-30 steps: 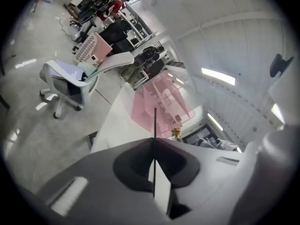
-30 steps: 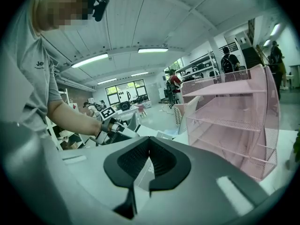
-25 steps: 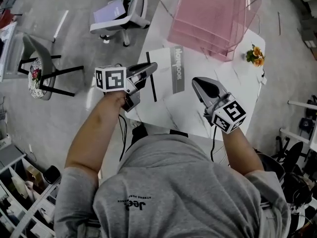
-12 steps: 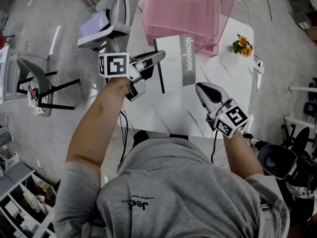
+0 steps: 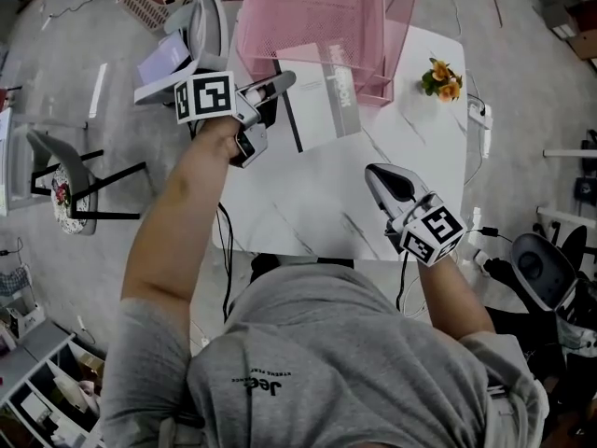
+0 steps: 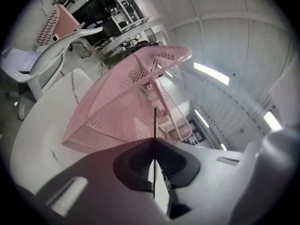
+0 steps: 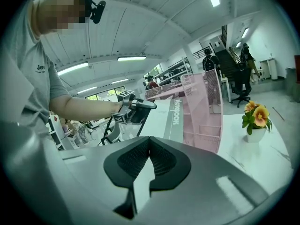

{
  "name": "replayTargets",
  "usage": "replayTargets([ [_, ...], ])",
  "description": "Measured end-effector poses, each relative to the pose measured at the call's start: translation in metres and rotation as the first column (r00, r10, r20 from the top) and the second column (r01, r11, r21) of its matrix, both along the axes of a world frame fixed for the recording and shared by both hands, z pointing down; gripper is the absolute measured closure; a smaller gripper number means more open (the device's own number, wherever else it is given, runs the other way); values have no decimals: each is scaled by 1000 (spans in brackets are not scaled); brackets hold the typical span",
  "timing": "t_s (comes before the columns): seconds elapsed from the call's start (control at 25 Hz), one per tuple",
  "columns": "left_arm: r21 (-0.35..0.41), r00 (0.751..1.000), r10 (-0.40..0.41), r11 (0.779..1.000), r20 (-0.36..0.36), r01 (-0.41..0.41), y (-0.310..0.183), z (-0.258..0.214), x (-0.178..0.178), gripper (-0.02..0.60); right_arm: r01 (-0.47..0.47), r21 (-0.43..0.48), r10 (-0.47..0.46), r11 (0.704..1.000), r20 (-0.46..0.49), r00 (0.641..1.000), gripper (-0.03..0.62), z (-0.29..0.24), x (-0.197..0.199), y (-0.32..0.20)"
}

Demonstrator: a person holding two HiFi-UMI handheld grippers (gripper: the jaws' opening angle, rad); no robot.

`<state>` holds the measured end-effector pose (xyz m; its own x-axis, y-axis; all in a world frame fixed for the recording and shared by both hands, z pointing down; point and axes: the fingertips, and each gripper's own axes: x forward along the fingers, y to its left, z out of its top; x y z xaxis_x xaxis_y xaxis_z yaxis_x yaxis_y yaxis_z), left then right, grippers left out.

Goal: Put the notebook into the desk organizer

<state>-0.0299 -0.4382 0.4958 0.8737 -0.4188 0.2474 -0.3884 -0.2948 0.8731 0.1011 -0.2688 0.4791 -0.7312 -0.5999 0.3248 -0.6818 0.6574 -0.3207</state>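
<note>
The white notebook (image 5: 322, 96) with a grey spine strip is held by its left edge, which shows as a thin dark line (image 6: 154, 122) between the jaws of my left gripper (image 5: 280, 84), shut on it. Its far end reaches the open front of the pink mesh desk organizer (image 5: 312, 17) at the back of the white table (image 5: 308, 208). In the right gripper view the notebook (image 7: 164, 118) leans against the organizer (image 7: 206, 102) beside the left gripper (image 7: 139, 105). My right gripper (image 5: 378, 177) hovers over the table's right part, shut and empty, apart from the notebook.
A small pot of orange flowers (image 5: 440, 79) stands at the table's back right, right of the organizer. A white office chair (image 5: 191, 40) sits off the left edge, with a grey chair (image 5: 65, 171) farther left. A power strip (image 5: 478, 112) hangs by the right edge.
The left gripper has carried the notebook away from me toward the organizer, so its far end now meets the pink frame. The right gripper has drifted right and back from the notebook.
</note>
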Motion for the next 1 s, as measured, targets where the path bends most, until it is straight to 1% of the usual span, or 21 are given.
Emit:
replayTargets([
  [0.2,27,994,-96,995,58,95,-14,1,-4,514,-1,-11,1,1000,12,1000,591,4,3,5],
  [0.4,78,978,-161,985,135,151,-18,6,-6,514,3,-19,-2,1000,16,1000,591,10,1,3],
  [0.56,99,972,-187,980,144,174,-27,2,-5,514,7,-20,-7,1000,10,1000,591,20,-4,-8],
  [0.76,94,968,-214,975,132,203,-35,-1,-4,514,13,-28,-13,1000,17,1000,591,30,-16,-24],
  [0.92,104,961,-227,972,158,212,-38,4,-5,512,17,-24,-16,1000,22,1000,591,29,-23,-30],
  [1.0,111,960,-227,971,165,211,-39,4,-5,512,7,-47,-5,999,46,999,591,33,-24,-35],
])
